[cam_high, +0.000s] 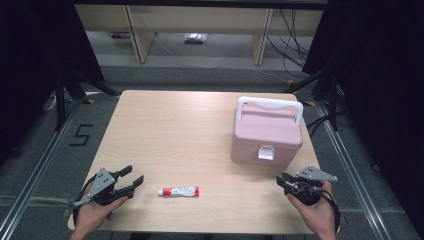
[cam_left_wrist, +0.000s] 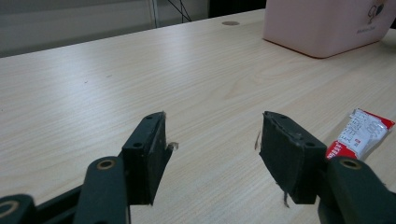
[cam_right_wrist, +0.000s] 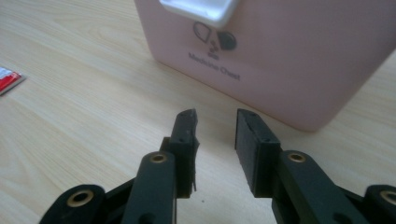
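A small red-and-white ointment tube (cam_high: 178, 191) lies flat on the light wooden surface (cam_high: 175, 130), near its front edge and roughly midway between the two grippers. Its long axis runs left to right across the high view, with the white cap end pointing toward the person's left and the flat crimped end toward the right.

The left gripper (cam_high: 131, 183), held in the person's left hand (cam_high: 92, 212), hovers just to the left of the tube without touching it. Its fingers (cam_left_wrist: 148, 154) stand wide apart and hold nothing; bare wood shows between them. In the left gripper view the tube's crimped end peeks out just beyond the right-hand finger.

The right gripper (cam_high: 281, 181), in the person's right hand (cam_high: 315, 215), sits near the front right corner of the surface, well apart from the tube. Its fingers (cam_right_wrist: 254, 149) are also parted and empty, pointing at the pink box.

That box, a pink medicine chest (cam_high: 266, 136) with a white handle and a white front latch, stands closed on the right side of the surface, just beyond the right gripper.
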